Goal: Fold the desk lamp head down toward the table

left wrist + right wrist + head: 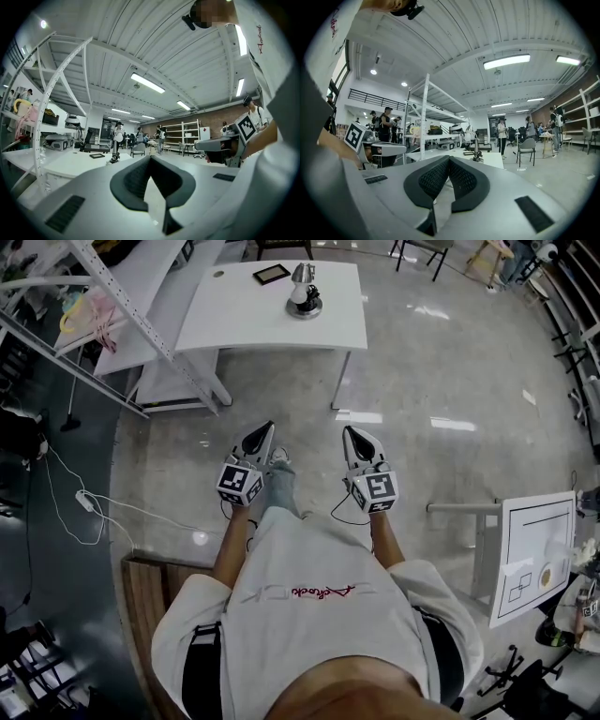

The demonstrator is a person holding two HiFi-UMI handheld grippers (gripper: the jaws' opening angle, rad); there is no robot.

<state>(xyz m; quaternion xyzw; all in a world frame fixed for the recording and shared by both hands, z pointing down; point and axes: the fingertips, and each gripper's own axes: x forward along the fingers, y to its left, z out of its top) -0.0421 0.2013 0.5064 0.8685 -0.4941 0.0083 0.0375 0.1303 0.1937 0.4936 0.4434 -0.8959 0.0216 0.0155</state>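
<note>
The desk lamp (304, 292) stands on a round base near the middle of the white table (234, 320) far ahead of me, its silver head raised. It also shows small in the left gripper view as the lamp (115, 145) and in the right gripper view as the lamp (476, 149). My left gripper (268, 427) and right gripper (347, 431) are held side by side over the floor, well short of the table. Both point level toward it. Each is shut with nothing between its jaws; the left gripper (150, 157) and right gripper (449, 158) show their pads meeting.
A flat black tablet (271, 274) lies on the table behind the lamp. A white metal rack (141, 324) slants along the table's left. A cable and plug strip (84, 501) lie on the floor at left. A white board (534, 554) stands at right. People and chairs (527, 146) are in the background.
</note>
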